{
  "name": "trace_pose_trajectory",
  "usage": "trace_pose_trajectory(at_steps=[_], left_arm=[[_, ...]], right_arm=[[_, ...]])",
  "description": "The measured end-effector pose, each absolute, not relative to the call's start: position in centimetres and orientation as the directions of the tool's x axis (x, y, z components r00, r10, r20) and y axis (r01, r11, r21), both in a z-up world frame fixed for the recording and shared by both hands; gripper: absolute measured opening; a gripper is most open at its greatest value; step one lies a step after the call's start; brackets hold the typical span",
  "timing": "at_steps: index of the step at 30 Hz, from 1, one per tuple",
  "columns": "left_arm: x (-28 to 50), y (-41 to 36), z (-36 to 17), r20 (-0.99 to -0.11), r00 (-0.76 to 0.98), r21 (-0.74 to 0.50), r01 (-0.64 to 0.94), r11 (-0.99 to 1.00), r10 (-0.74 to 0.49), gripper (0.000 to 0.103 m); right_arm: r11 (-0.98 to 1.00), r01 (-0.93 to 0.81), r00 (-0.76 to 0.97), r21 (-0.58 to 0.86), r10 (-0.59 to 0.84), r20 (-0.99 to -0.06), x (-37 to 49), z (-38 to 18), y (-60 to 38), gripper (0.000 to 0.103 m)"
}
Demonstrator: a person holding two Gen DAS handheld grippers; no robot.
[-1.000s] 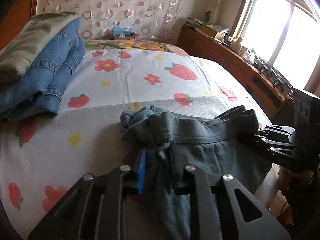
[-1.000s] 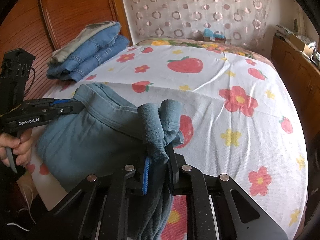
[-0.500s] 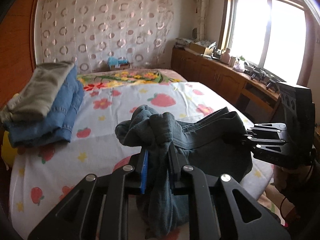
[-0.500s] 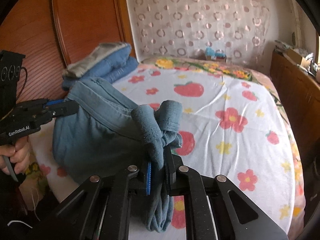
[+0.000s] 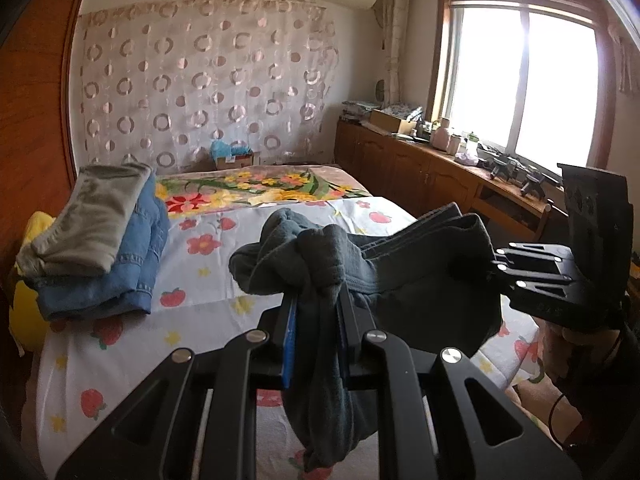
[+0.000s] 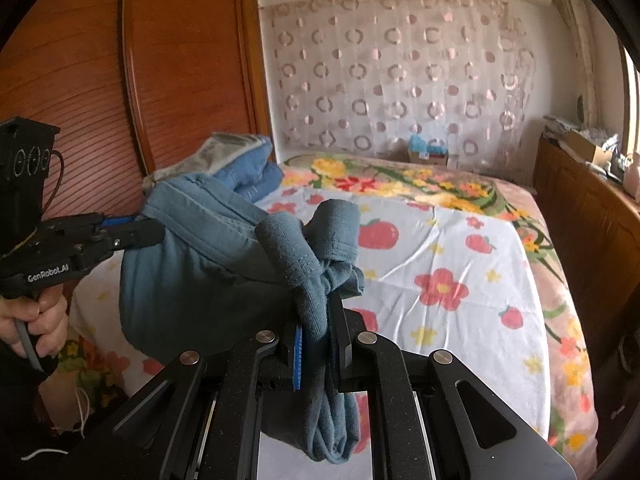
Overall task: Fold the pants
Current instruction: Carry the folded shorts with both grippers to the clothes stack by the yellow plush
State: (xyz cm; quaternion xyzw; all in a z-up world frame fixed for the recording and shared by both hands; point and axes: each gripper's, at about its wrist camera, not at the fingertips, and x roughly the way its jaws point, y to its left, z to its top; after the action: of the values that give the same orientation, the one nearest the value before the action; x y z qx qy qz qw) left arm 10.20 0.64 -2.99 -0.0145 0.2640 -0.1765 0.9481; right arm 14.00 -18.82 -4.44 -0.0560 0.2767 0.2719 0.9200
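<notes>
So here's the setup: a pair of soft grey-blue cotton pants [image 5: 400,276] is hanging in the air over the near edge of the bed with the white strawberry-and-flower sheet [image 6: 460,264], strung between the two black two-finger tools. The left gripper [image 5: 316,308] has its jaws pinched tight on a bunched wad of the fabric, with a tail of cloth dangling down between its arms. The right gripper [image 6: 320,320] is doing the same on its end, clamped hard on a scrunched corner. Neither one is spread at all.

The bit that matters: the pants' long axis runs side to side, from one tool straight across to the other, with a stitched band forming the upper edge and the rest sagging below it in a loose belly. In the right wrist view the left tool comes in from the left, a hand [image 6: 36,320] on its handle. Neither hand is nearer; each owns one end.

Open sheet lies straight ahead of both tools, so laying the pants out probably means carrying both ends forward together, keeping that span level. A stack of folded blue denim and khaki clothes [image 5: 100,240] sits at the far left, well apart.
</notes>
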Motion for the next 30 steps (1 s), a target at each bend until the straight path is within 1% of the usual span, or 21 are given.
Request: trace_pose_trajectory(at_steps=[7, 19, 30], left_arm=[[9.3, 0.5, -1.4, -0.463, 0.816, -0.109, 0.335, 0.936, -0.346, 0.013], [8.0, 2.5, 1.3, -0.41, 0.852, -0.1, 0.312, 0.945, -0.324, 0.013], [9.0, 5.9, 2.2, -0.396, 0.875, -0.099, 0.262, 0.96, -0.279, 0.013]], right_arm=[[0.842, -0.538, 0.711, 0.043, 0.48, -0.514, 13.5, -3.3, -19.0, 0.007], [0.822, -0.57, 0.736, -0.016, 0.501, -0.455, 12.7, 0.3, -17.1, 0.007], [0.782, -0.622, 0.711, -0.041, 0.542, -0.448, 15.5, 1.9, -12.8, 0.007]])
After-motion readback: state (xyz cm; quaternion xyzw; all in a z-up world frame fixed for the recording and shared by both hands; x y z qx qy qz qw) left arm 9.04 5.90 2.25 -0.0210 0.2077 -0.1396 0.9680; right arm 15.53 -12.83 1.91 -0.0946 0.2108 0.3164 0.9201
